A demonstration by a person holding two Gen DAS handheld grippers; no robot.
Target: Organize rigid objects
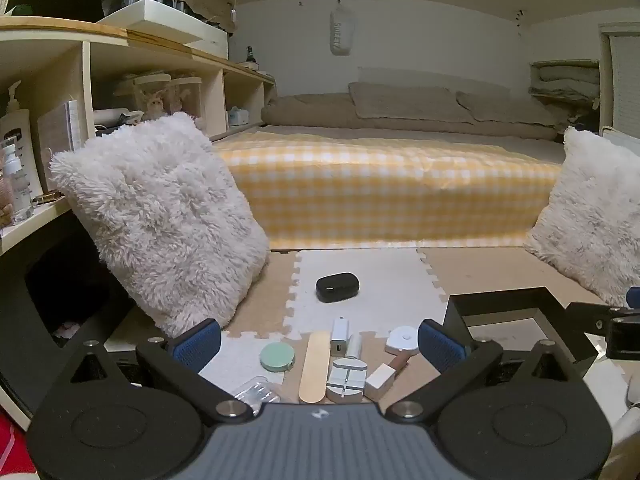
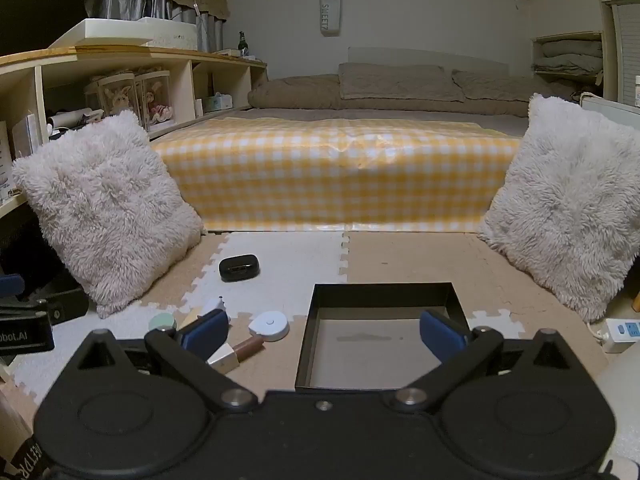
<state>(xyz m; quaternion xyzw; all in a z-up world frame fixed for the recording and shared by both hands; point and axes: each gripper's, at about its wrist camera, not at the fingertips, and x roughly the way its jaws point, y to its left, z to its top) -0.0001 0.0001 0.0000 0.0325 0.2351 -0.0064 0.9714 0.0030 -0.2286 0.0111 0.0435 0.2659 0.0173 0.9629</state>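
Small rigid objects lie on the foam floor mat in front of my left gripper, which is open and holds nothing: a green round disc, a wooden stick, a white charger, a grey tool, a white round device and a clear plastic case. A black oval case lies farther off. My right gripper hangs open over the black square tray, which holds nothing. From there the black oval case and white round device lie left of the tray.
Two fluffy white cushions flank the mat, leaning at left and right. A bed with a yellow checked cover rises behind. Shelves line the left wall. A white power strip lies at the right.
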